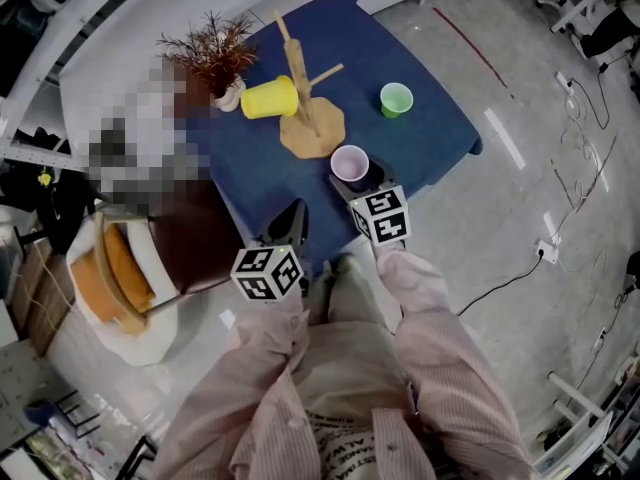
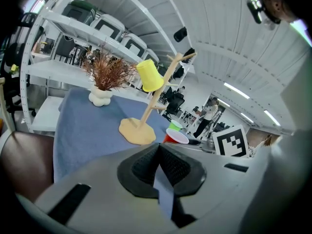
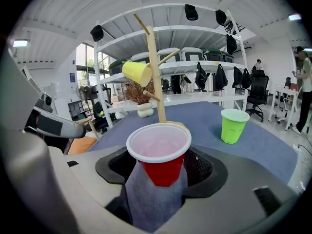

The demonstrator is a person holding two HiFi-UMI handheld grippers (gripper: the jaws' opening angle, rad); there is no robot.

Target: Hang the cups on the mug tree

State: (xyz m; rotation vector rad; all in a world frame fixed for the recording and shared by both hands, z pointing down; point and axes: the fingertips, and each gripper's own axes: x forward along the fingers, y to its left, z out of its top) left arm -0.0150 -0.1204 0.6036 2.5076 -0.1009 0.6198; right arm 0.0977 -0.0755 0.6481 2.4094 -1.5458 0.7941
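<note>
A person stands at a counter [image 1: 430, 133] covered with a blue cloth and holds a tool in each hand. The right hand-held gripper [image 3: 160, 174] is wide open around a red cup [image 3: 160, 152]. The cup stands upright on the cloth between the two pads. From here the pads look just off its sides, but I can't be sure they don't touch it. The red cup is just in front of the flat base of the wooden mug tree [image 1: 310, 118], near the front edge of the counter.

The left hand-held gripper [image 2: 158, 161] is closed, with its tips together and nothing in it. It hangs over the front edge of the counter, to the left of the other one.

A yellow cup [image 1: 270, 98] hangs on its side on a peg of the mug tree. A green cup [image 1: 396, 98] stands upright on the cloth, off to the right of the tree. A dry brown plant [image 1: 212, 50] in a small white pot sits beside the yellow cup.
</note>
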